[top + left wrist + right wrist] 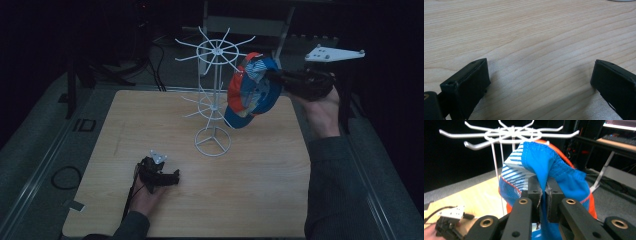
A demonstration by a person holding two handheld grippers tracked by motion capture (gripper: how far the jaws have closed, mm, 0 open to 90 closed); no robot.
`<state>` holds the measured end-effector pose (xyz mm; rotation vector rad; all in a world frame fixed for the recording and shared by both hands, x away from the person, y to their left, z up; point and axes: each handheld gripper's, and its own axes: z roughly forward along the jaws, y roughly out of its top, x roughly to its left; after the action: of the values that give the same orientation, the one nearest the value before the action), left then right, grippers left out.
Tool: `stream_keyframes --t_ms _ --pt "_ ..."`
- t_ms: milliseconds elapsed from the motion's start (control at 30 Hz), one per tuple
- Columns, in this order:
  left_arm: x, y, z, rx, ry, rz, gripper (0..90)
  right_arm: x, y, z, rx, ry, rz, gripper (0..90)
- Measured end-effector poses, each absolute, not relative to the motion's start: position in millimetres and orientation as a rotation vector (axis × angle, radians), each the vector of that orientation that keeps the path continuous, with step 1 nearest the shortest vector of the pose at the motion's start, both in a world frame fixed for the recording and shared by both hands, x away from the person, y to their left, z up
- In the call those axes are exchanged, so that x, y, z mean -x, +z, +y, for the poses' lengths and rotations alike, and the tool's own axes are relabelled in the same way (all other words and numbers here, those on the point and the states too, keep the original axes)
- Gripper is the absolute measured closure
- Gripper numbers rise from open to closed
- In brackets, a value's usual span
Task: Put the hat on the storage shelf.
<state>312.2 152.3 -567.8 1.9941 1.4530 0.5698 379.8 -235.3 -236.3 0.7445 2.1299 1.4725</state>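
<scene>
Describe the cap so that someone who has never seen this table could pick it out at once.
Start at the wooden table and find the white wire rack standing near its far middle. Just right of the rack's upper ring of hooks, the cap hangs in the air, pinched in the right gripper. It is the one colourful thing here: blue fabric with orange trim and a striped white panel.

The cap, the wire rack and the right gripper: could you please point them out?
cap (252, 92), high view, blue and orange crown.
wire rack (216, 50), high view, top hub.
right gripper (543, 192), right gripper view, between the fingers.
</scene>
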Motion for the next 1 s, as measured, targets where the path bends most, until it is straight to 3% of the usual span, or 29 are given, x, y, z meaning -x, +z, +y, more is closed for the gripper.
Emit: stream_keyframes --t_ms 100,333,700,1000 --pt "-312 -568 152 -1.992 0.571 1.453 2.4 -381 -242 -232 -0.737 1.445 2.175 76.1" --pt "-312 -568 152 -1.991 0.572 1.453 2.4 -375 -250 -228 -0.770 1.337 2.182 37.8" --pt "-312 -568 152 -1.992 0.571 1.452 2.4 -367 -270 -243 -0.877 1.207 2.132 26.4" --pt "-312 -568 152 -1.992 0.571 1.452 2.4 -359 -299 -250 -0.953 1.217 2.124 26.1"
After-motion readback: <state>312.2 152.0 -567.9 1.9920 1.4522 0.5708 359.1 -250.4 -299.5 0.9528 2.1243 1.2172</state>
